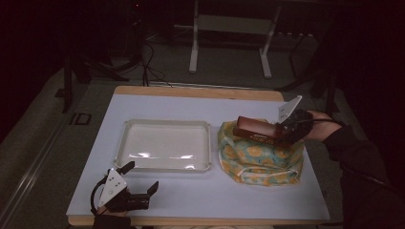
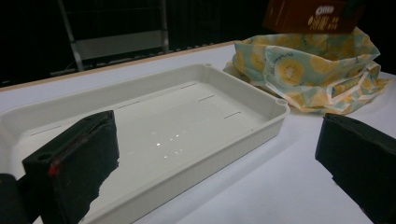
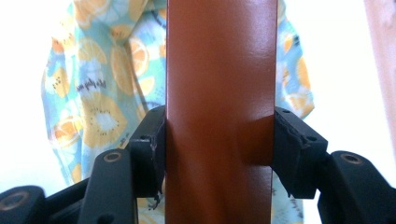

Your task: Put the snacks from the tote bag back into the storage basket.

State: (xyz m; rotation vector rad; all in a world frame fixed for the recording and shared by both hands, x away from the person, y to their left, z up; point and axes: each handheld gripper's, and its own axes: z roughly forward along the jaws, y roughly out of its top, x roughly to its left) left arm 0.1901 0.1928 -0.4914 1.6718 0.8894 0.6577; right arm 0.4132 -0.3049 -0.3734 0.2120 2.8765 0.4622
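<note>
Brown carton [image 1: 254,128] held above the fabric bag, right of centre in the high view, long side roughly level, one end pointing toward frame centre. Printed lettering visible on its side in the left gripper view [image 2: 308,14], top right corner of that frame.

Going left to right across the high view:

Left claw [image 1: 142,177] at lower left, resting low near the front edge of the counter [image 1: 200,200], jaws spread wide, nothing between them. Grey three-cornered plate on top. In the left gripper view, both black jaws well apart at the bottom corners, pointing toward the tray.

White plastic tray [image 1: 165,123] just left of centre, rectangular, shallow, rounded corners, glossy floor with light reflections. Seen again in the left gripper view [image 2: 275,112], stretching diagonally across the frame.

Fabric bag [image 1: 260,162] right of centre, just beside the tray, pale blue with orange citrus slices, rumpled, mouth facing up, handles drooping at the front. Same bag at upper right in the left gripper view [image 2: 303,74], directly under the carton.

Right claw [image 1: 279,130] at the right, clenched on the carton's end, coming in from the right edge, sleeve behind it. In the right gripper view, both pads pressed flat against the carton's narrow sides [image 3: 219,93], citrus print of the bag [image 3: 98,102] behind.
</note>
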